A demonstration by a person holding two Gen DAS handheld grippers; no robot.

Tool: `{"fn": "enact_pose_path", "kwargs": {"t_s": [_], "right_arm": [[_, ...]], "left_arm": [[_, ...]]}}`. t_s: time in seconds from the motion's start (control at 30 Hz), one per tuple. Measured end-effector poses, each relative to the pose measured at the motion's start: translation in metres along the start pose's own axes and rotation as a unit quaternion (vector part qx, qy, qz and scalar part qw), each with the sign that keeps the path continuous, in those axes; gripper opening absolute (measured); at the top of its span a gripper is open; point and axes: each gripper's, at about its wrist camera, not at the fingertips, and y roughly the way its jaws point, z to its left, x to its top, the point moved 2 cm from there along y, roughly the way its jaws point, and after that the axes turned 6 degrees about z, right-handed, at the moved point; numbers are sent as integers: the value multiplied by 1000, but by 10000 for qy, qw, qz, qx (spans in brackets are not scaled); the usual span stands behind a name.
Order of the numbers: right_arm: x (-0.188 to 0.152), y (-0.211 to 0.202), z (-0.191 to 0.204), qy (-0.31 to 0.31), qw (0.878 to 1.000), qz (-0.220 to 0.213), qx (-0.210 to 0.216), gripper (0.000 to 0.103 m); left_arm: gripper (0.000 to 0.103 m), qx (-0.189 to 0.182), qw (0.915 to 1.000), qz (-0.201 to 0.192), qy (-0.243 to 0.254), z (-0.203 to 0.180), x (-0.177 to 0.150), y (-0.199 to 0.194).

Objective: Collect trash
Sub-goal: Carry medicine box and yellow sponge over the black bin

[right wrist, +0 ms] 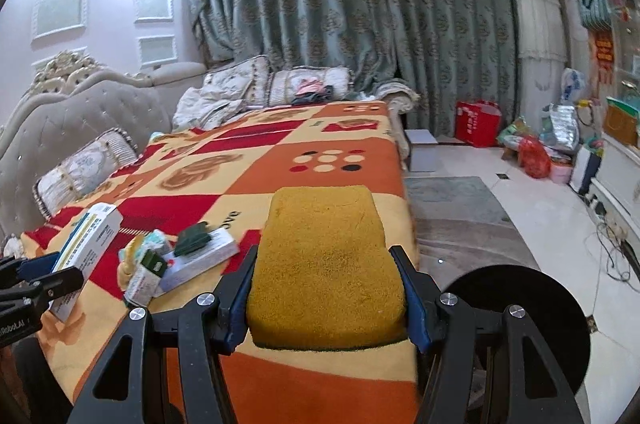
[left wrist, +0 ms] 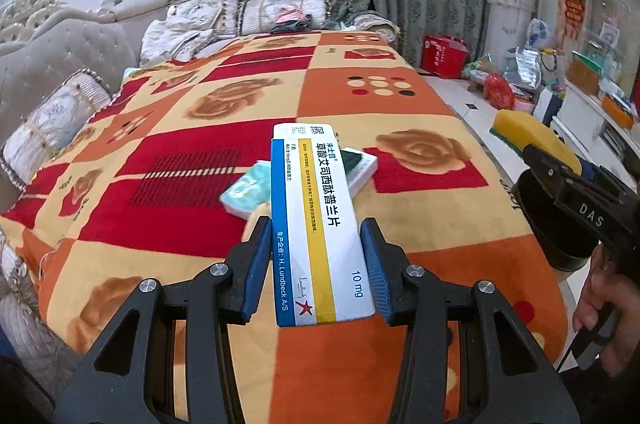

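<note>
Blue fingers (left wrist: 276, 264) of the left gripper (left wrist: 320, 264) pinch a white medicine box (left wrist: 316, 224) above the blanket (left wrist: 180, 127) on the bed; the right gripper (right wrist: 326, 288) pinches a yellow sponge (right wrist: 326, 264). Ahead lie a small heap of boxes (right wrist: 200, 252) and a tissue pack (left wrist: 244, 189). Beside the bed's right edge stands a black bin (right wrist: 520, 320), contents unseen, on open floor (right wrist: 500, 203). Bags (right wrist: 532, 151) crowd the far wall.

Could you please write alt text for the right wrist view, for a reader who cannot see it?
The right gripper clamps a yellow sponge above an orange and red blanket. At left, the left gripper holds a medicine box near a pile of small packets; a black bin sits lower right.
</note>
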Motion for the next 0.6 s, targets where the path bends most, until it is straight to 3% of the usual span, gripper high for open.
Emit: {"fn": "enact_pose_path", "kwargs": {"t_s": [0.2, 0.33, 0.5, 0.6], "right_arm": [[-4, -11, -39, 356, 9991, -40, -246, 60], [-9, -16, -68, 684, 9967, 15, -439, 60], [-17, -20, -104, 1002, 9928, 103, -651, 60], [-22, -19, -120, 1115, 9907, 201, -755, 60]], "left_arm": [[43, -186, 9997, 39, 166, -20, 2, 5], [43, -696, 9965, -1, 462, -44, 2, 7], [43, -1570, 9814, 44, 1105, -92, 5, 12], [43, -1892, 9713, -1, 1444, -119, 9, 12]]}}
